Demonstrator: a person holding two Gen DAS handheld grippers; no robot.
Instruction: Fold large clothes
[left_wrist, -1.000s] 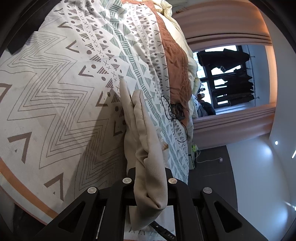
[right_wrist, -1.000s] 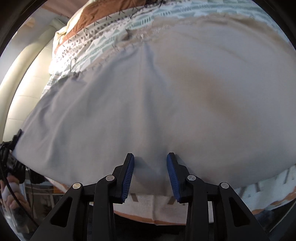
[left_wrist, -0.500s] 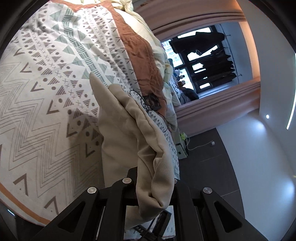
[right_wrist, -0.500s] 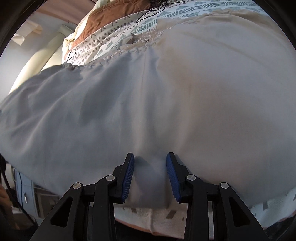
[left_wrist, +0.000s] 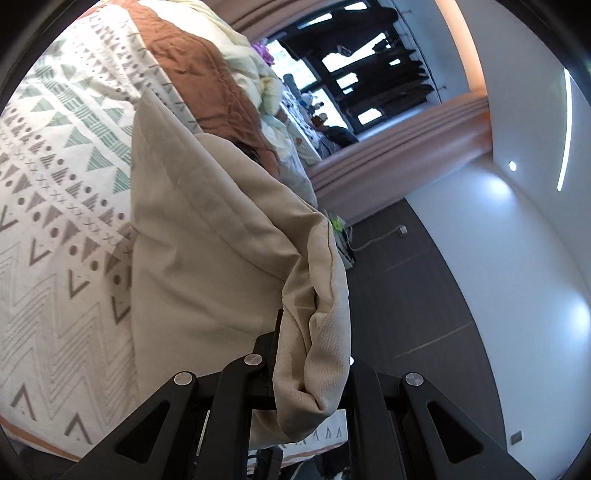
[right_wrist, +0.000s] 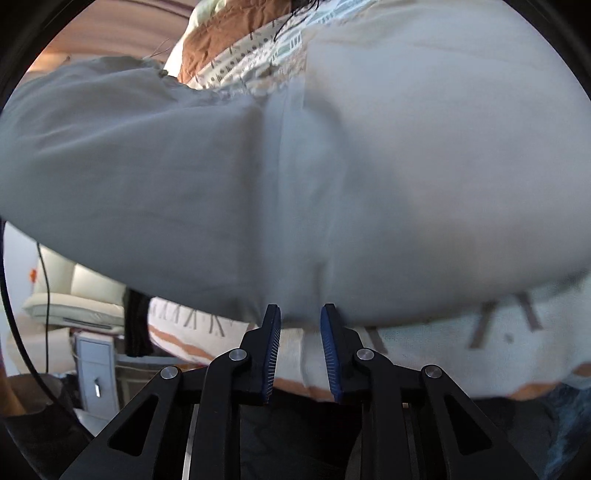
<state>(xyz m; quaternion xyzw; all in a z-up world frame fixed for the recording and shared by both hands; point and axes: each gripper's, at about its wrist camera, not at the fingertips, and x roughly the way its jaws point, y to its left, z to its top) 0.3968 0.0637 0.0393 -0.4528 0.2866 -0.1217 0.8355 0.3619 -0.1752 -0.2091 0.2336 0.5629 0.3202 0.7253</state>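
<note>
We take the patterned bedspread as our landmark throughout.

Left gripper: jaws closed tight on a bunched fold of the beige garment. The cloth wraps over and between the black fingers, hiding the pads. From the grip the garment runs away in a broad lifted panel, its far edge reaching back toward the bedspread's green triangle band, its near side hanging above the zigzag lines. A seam shows along the bunched edge.

Right gripper: jaws have just been closing, and stand at a narrow gap. The blue pads sit at the near hem of the garment, which here reads grey-beige and blurred. We see the hem meeting the fingertips, but whether cloth is truly pinched between the pads we cannot tell; below the tips the gap shows the bedspread's pale cloth and orange border instead.

The garment covers most of the bedspread in the right wrist view, one part lying flat on it, the left part raised in a fold above its edge.

Beyond the bedspread's far end: a rust-brown quilt, pale yellow bedding, pink curtains and a dark-framed window. Off the near left corner of the bedspread: a cream chair and a small white cabinet.
</note>
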